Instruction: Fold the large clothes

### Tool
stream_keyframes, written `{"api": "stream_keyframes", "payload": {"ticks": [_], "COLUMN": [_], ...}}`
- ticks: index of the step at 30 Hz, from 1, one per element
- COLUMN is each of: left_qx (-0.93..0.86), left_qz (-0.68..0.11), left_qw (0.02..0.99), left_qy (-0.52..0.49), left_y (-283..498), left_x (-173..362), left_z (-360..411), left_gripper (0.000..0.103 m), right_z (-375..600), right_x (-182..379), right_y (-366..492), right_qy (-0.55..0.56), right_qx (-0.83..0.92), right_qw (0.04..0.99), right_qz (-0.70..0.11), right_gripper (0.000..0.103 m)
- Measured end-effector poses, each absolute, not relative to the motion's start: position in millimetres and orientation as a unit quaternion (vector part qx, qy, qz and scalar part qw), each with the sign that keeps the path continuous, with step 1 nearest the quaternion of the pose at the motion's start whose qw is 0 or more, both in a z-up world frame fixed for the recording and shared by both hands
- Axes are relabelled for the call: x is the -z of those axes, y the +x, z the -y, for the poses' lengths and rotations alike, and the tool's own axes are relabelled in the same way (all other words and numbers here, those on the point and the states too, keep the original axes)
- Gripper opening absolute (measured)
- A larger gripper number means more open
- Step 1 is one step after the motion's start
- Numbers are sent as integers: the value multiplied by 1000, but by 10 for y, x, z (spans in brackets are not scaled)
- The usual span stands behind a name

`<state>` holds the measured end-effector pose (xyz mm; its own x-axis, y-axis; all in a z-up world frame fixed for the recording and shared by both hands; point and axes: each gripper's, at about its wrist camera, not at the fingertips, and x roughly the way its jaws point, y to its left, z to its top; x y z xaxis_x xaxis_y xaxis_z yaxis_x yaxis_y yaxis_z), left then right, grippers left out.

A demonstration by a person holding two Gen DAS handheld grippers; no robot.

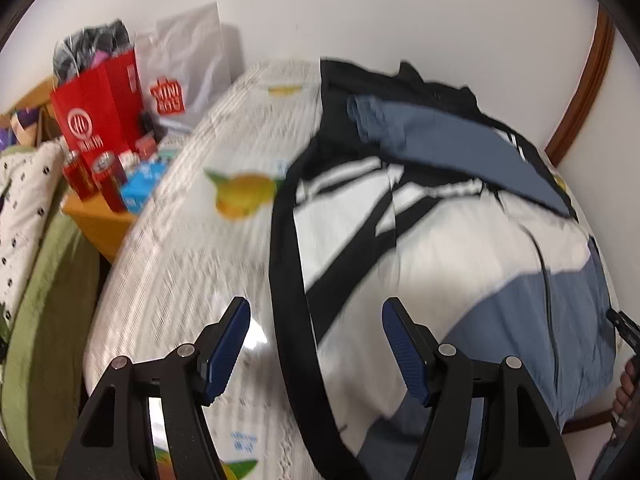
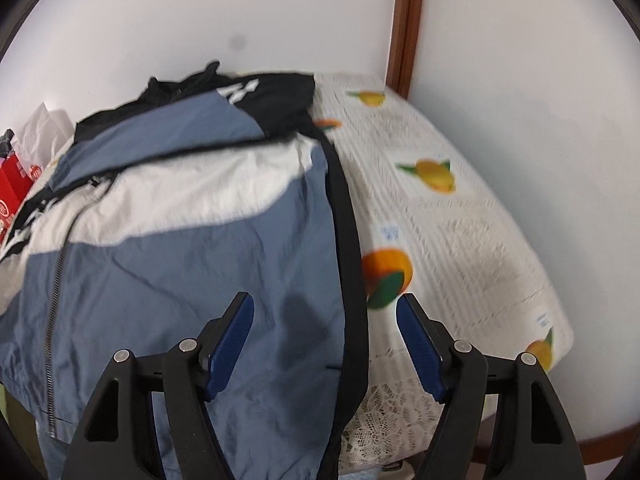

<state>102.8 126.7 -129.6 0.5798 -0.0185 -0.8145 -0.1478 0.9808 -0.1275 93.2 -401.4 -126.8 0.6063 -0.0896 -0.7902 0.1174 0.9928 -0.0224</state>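
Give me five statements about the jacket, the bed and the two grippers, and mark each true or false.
1. The blue, white and black zip jacket lies on the fruit-print bedcover. True.
2. The left gripper clamps the jacket. False: open, pads clear of cloth.
3. The right gripper is open. True.
4. The red paper bag sits on the bed. False: beside it, on a wooden stand.
5. The jacket's zip is fully undone. False: closed along what shows.
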Motion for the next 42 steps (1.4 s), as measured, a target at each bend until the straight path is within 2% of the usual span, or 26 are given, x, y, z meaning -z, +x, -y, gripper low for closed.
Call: {"api": "stream_keyframes", "payload": {"ticks": [4,11,14,17,18,19,20,21,23,26,33,42], "left_qx": [-25,-20,-36,-55,-61,-72,-81,-84,-83,-74,-35,44], "left_qz": [-471,-470,-468,-466,-465,-463,-462,-460,-461,-471,-462,-418], "left_qw": [876,878,879,879,880,880,881,882,881,876,880,902], "left_qy": [-100,-94,-88,-84,-81,-74,-66,-62,-65,-79,-102,-99], "left_y": [915,859,893,903,898,894,887,881,874,874,786,631], "left_x": [1493,1581,1586,1599,1602,1603,1602,1599,1587,1562,1288,660], "left_z": [-1217,-1072,-1024,-983,-974,-962,-949,-939,-935,-937,-1062,-1294], "left_gripper": [67,67,67,66,64,53,42,37,14,7,5,5], "right_z": [4067,3970,3909,3860,3849,3844,3832,3825,3808,3809,3978,3805], "right_x": [1460,1506,1507,1495,1490,1488,1484,1482,1478,1469,1205,454], "right_y": [971,988,1004,1010,1013,1014,1013,1015,1023,1038,936,402], "right_qy": [30,31,27,22,20,18,18,20,23,25,76,95], "right_qx": [58,30,30,18,14,10,1,-9,-13,-18,-26,-10], "right_qw": [889,897,899,901,901,902,903,903,903,902,906,934], "right_qz": [-453,-440,-437,-434,-433,-432,-430,-430,-429,-430,-416,-344], "right_gripper": [72,54,53,42,37,33,22,12,10,8,7,6]}}
